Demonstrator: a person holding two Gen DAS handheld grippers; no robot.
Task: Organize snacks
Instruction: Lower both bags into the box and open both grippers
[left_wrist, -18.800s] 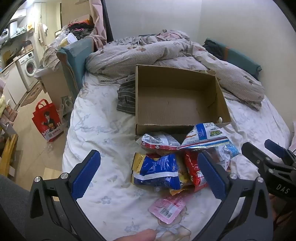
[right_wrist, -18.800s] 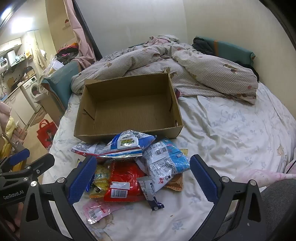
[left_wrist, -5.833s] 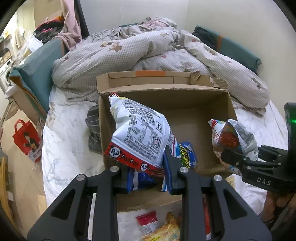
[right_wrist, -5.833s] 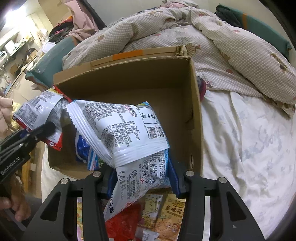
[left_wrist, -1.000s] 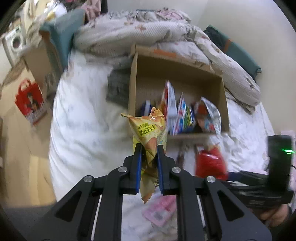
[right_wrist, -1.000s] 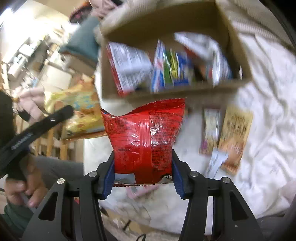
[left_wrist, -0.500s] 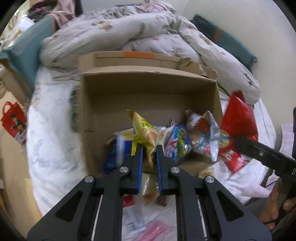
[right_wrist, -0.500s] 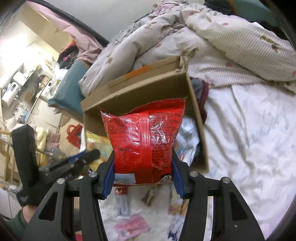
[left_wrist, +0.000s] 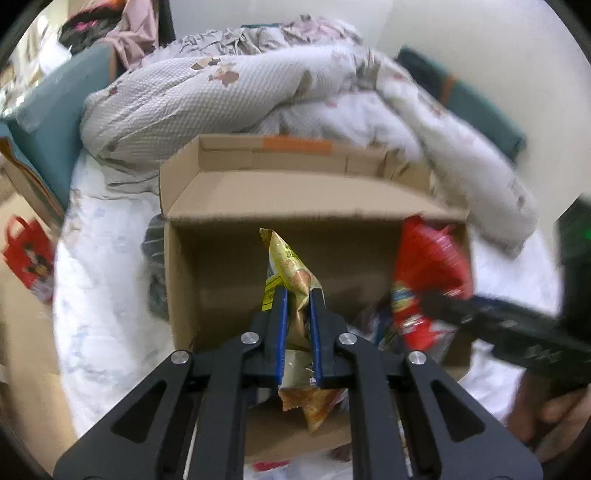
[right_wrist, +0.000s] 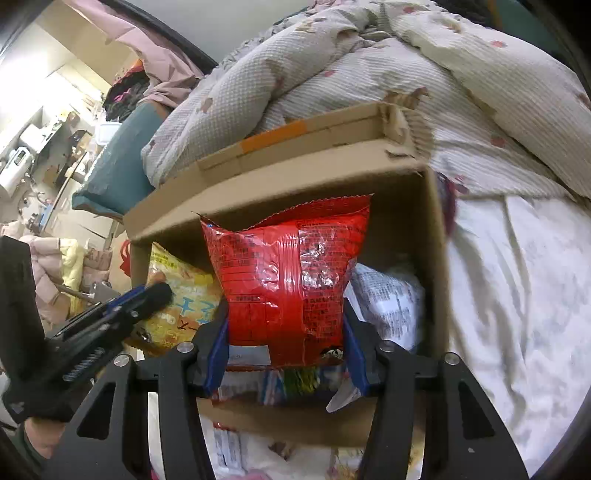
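While both grippers hang over the cardboard box (left_wrist: 192, 280), each has a bag pinched tight: the left gripper (left_wrist: 297, 295) is clamped on a yellow snack bag (left_wrist: 290, 266), held edge-on, upright, approx. over the middle of the box; the right gripper (right_wrist: 286, 332) is clamped w/ its blue pads on a red snack bag (right_wrist: 288, 273), held upright over the box's right half. In the left view the red bag (left_wrist: 424, 266) sits at the right wall of the box.

Step in hand, as I read it: dropping these two bags into the box. A white packet (right_wrist: 388, 299) and a few other bags already lie inside, near the front & right. More packets lie on the bed sheet (right_wrist: 517, 288) in front of the box, blurred, so the job looks partly done.

Next move prob. calls for lowering each bag into a free slot – the back and left of the box look bare – then opening the jaws. Keep the two grippers apart so they don't knock.
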